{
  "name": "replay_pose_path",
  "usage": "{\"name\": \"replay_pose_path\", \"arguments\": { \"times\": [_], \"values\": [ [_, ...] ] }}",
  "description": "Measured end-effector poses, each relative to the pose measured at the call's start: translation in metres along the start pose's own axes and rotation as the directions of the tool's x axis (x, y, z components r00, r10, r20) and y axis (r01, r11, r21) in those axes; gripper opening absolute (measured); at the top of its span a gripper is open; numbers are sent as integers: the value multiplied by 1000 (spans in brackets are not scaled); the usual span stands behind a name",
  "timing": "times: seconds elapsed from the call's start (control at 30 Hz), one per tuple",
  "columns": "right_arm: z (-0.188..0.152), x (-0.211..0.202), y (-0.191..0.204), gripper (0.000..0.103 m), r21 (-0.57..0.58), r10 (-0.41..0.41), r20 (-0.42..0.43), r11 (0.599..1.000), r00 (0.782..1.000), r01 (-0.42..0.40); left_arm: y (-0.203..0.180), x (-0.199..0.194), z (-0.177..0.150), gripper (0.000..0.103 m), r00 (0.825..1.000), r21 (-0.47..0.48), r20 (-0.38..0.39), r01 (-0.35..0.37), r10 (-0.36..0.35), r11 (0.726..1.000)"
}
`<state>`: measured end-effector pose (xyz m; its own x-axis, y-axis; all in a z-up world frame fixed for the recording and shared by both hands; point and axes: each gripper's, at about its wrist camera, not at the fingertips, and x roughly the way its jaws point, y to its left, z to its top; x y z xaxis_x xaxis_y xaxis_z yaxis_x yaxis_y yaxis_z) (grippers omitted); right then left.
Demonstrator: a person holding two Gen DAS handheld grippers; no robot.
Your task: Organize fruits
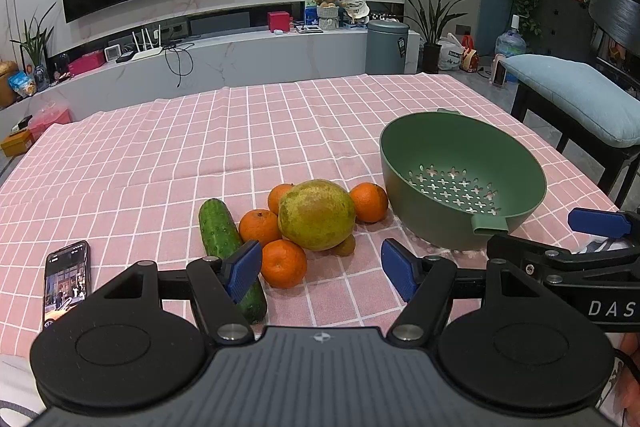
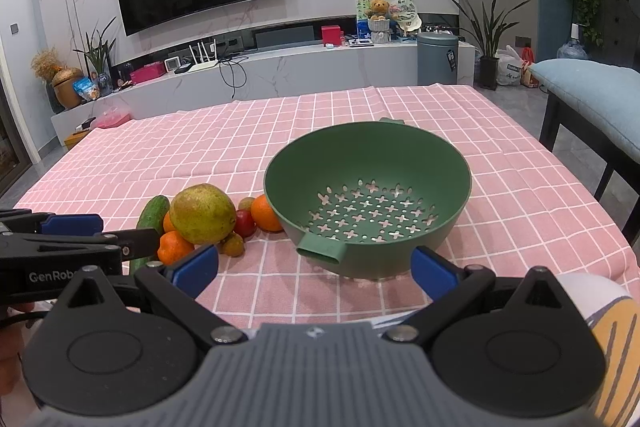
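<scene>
Fruits sit in a tight heap on the pink checked tablecloth (image 1: pixel 160 155), straight ahead of the left gripper (image 1: pixel 320 269), whose jaws stand wide apart with nothing between them. The heap is a large yellow-green pear-like fruit (image 1: pixel 316 215) ringed by four small oranges; the nearest orange (image 1: pixel 283 263) lies just beyond the left-hand pad, and a cucumber (image 1: pixel 224 243) runs partly under that pad. The right gripper (image 2: pixel 314 269) is also spread and empty, its jaws framing the near wall and spout of the green colander bowl (image 2: pixel 360 155), which holds nothing yet. A phone (image 1: pixel 66 283) lies off to the left gripper's left side.

By my reading the sorting has not begun: this is the approach before a first pick. Next, the left gripper should advance and lower until its pads straddle the nearest orange, then close gently, since round fruit may roll and nudge its neighbours.
</scene>
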<state>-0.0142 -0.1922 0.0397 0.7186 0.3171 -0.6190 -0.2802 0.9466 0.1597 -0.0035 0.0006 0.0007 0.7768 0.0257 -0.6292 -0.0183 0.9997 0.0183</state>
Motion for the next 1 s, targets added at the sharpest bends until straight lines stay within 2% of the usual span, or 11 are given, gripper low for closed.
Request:
{"name": "replay_pose_path", "arguments": {
  "times": [1.0],
  "values": [
    [0,1,1,99,-4,-3,0,1000,1000,3,1,3,-1,80,1000,-13,-11,-1,0,1000]
  ]
}}
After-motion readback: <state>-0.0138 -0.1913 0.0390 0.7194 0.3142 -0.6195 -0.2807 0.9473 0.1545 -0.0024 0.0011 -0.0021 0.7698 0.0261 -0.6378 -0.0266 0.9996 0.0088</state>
